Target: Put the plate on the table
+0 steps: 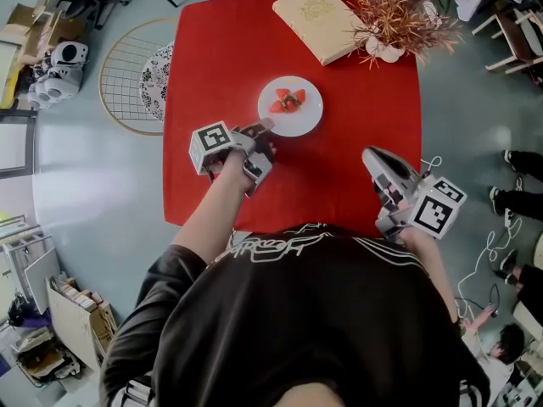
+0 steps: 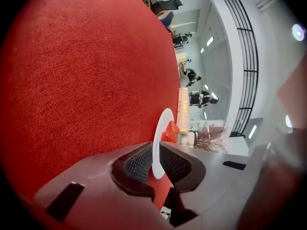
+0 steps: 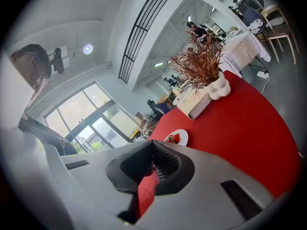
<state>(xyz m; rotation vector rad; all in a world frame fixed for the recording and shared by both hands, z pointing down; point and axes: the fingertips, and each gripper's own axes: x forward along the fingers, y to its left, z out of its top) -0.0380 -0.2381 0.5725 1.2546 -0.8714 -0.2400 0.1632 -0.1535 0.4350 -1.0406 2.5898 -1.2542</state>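
Plate (image 1: 290, 106) already rests on the table (image 1: 356, 83); left gripper (image 1: 264, 128) jaws opening around its near rim, right gripper (image 1: 372, 153) closed, empty

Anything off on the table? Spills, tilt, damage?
Nothing stands out. The plate lies flat on the red table, strawberries on it, its rim between the opening jaws of the left gripper. Book sits angled at the far edge; vase upright.
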